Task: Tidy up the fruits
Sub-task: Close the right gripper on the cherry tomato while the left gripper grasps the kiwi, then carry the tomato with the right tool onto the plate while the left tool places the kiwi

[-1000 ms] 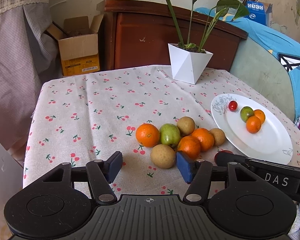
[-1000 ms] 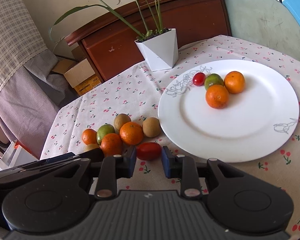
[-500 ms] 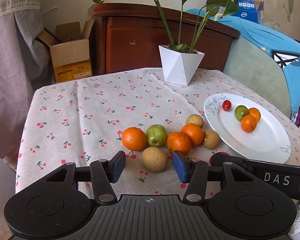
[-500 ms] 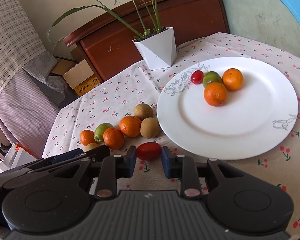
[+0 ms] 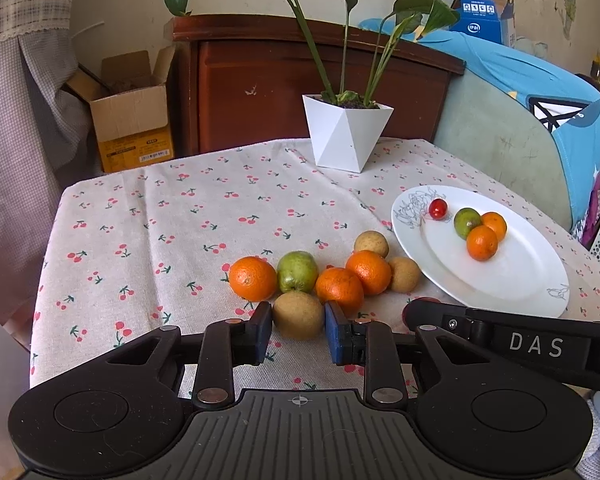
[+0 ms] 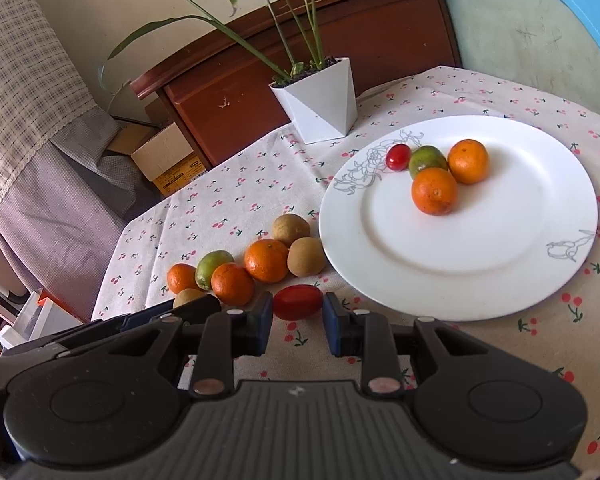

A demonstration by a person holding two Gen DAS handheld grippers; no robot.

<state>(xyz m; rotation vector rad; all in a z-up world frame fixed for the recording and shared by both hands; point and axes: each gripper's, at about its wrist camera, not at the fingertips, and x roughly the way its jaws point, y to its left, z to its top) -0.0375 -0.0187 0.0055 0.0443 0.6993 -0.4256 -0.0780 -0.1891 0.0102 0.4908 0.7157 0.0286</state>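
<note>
The table (image 5: 148, 216) under its cherry-print cloth fills both of your views, with the white planter (image 5: 346, 136) standing at its far side. The plate (image 6: 480, 276) lies to the right of the loose fruit and carries what it carried a second ago: two oranges, a green fruit and a small tomato (image 6: 398, 157), bunched near its far rim.

The row of loose fruit (image 5: 332, 268) on the cloth lies left of the plate, but it looks farther off in your left view than it did a second ago, and the row has spread out across the frame.

Your left gripper (image 5: 298, 326) has just been closing: a second ago its blue pads stood wide with the brown fruit (image 5: 298, 314) ahead of them, and now both pads press against that fruit's sides. It is clenched on the fruit, which still looks to rest on the cloth just in front of the oranges.

Your right gripper (image 6: 296, 322) has not changed. Its pads clamp the long red tomato (image 6: 298, 302) as before, at the cloth just beside the plate's near-left rim, and the plate sits a little lower in that view.
</note>
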